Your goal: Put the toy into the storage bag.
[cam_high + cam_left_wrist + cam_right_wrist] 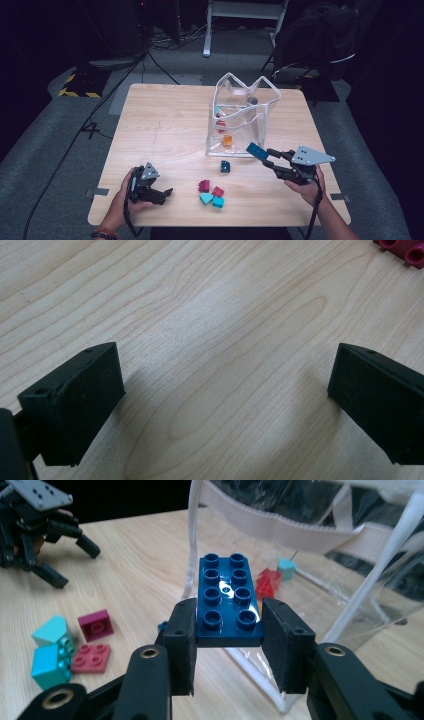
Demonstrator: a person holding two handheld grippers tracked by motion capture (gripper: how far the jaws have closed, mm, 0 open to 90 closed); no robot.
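My right gripper (227, 630) is shut on a dark blue studded brick (226, 597), lifted off the table beside the clear plastic bag (242, 120). In the high view that blue brick (256, 150) hangs just right of the bag's lower corner, ahead of the right gripper (267, 159). The bag holds red, orange and teal bricks (222, 127). My left gripper (167, 192) rests low over the table near the front left, jaws open on bare wood (225, 390). Loose on the table lie a small dark blue brick (225, 166), two magenta bricks (210, 188) and teal bricks (212, 200).
The wooden table (165, 125) has free room on its left and far side. A magenta brick corner (405, 250) lies ahead of the left gripper. Cables, a dark chair and a white frame stand on the floor beyond the table.
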